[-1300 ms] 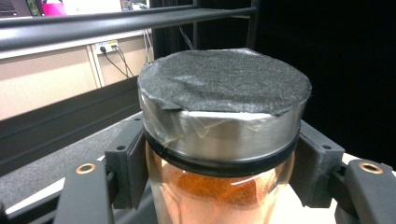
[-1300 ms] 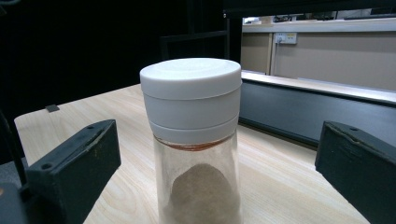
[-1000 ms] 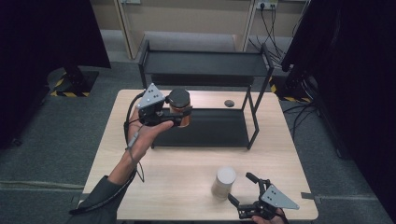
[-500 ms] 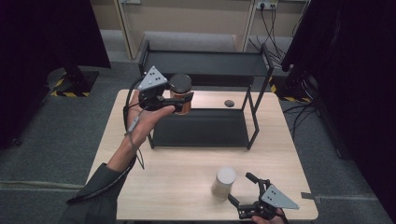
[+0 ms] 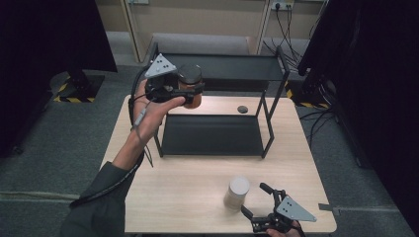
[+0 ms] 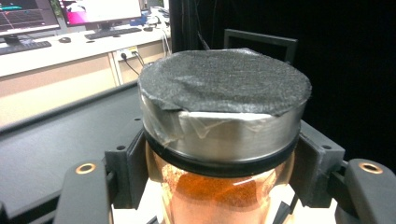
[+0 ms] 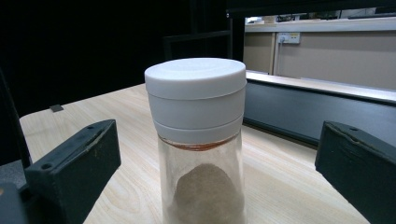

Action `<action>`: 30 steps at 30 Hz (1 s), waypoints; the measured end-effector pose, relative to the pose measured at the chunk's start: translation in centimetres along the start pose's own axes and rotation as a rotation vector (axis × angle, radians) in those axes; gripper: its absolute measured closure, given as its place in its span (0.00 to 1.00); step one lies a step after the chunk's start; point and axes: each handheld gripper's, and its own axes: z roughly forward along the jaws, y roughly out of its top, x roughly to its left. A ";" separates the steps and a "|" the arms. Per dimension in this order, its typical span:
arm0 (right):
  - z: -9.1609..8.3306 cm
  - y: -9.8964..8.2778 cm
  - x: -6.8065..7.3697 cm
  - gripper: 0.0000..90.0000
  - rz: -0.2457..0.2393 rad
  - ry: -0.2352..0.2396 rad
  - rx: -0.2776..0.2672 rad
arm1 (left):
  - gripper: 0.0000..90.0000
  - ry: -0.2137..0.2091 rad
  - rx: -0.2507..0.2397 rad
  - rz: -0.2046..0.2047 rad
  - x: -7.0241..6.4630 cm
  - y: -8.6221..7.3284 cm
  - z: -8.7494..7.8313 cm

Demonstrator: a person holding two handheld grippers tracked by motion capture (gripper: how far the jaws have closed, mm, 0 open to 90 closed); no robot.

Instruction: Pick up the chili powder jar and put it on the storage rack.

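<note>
- Two jars are what we see: one up in the air and one on the table (image 5: 197, 168).
- We see the left gripper (image 5: 190, 94) lifted up near the left end of the black shelf (image 5: 222, 64), with the person's left hand (image 5: 155, 106) around it.
- Its jaws squeeze a jar of orange powder (image 5: 191, 91) from both sides, just under the lid.
- In the left gripper view, we see the jar (image 6: 224, 186) has a silver lid (image 6: 224, 126) with a rough black pad on top.
- We see a second jar with a white lid (image 5: 237, 193) standing upright on the table, near the front edge.
- It has pale brown powder inside (image 7: 205, 196).
- We see the right gripper (image 5: 256, 201) low on the table just beside this jar, with its jaws spread wide and not touching it.
- In the right gripper view, the jar (image 7: 198, 140) stands between the two spread jaws.
- We see a small dark round thing (image 5: 242, 109) lying on the table behind the shelf's bottom board.
</note>
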 end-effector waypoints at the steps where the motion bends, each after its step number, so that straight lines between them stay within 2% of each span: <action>1: 0.0 0.0 0.0 0.00 0.000 0.000 0.000 | 0.35 0.003 0.003 0.003 0.0 0.2 0.0; 8: 0.0 0.0 0.0 0.00 0.000 0.001 0.000 | 0.35 0.030 0.016 0.008 0.2 1.4 0.3; 22: 0.0 0.0 0.0 0.00 0.001 0.003 0.000 | 0.35 0.092 0.000 -0.021 1.1 3.1 1.0; 30: 0.0 0.0 0.0 0.00 -0.001 0.005 0.001 | 0.35 0.141 0.017 -0.020 1.1 4.0 2.2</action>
